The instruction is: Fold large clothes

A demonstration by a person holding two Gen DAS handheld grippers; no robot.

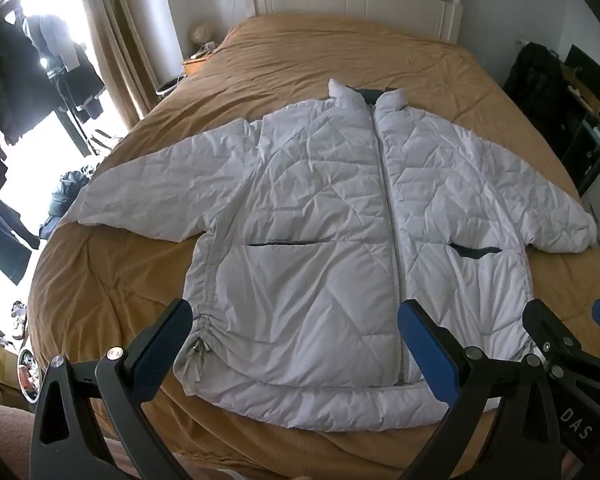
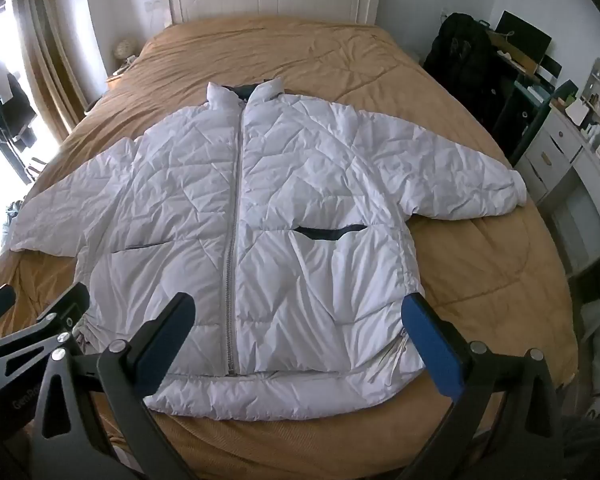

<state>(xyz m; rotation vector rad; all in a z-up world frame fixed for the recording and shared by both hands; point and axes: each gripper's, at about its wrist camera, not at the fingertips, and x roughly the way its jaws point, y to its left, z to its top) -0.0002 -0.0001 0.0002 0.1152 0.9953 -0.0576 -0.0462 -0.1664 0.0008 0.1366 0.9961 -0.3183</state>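
White quilted puffer jacket (image 1: 320,216), zipped, front up, sleeves spread, flat on the tan bedspread (image 1: 300,56).

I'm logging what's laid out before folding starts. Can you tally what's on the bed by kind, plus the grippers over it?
White quilted jacket, lying flat and zipped: 1
Tan bedspread under it: 1
Grippers, both open above the hem: 2, the left gripper and the right gripper
Total: 4
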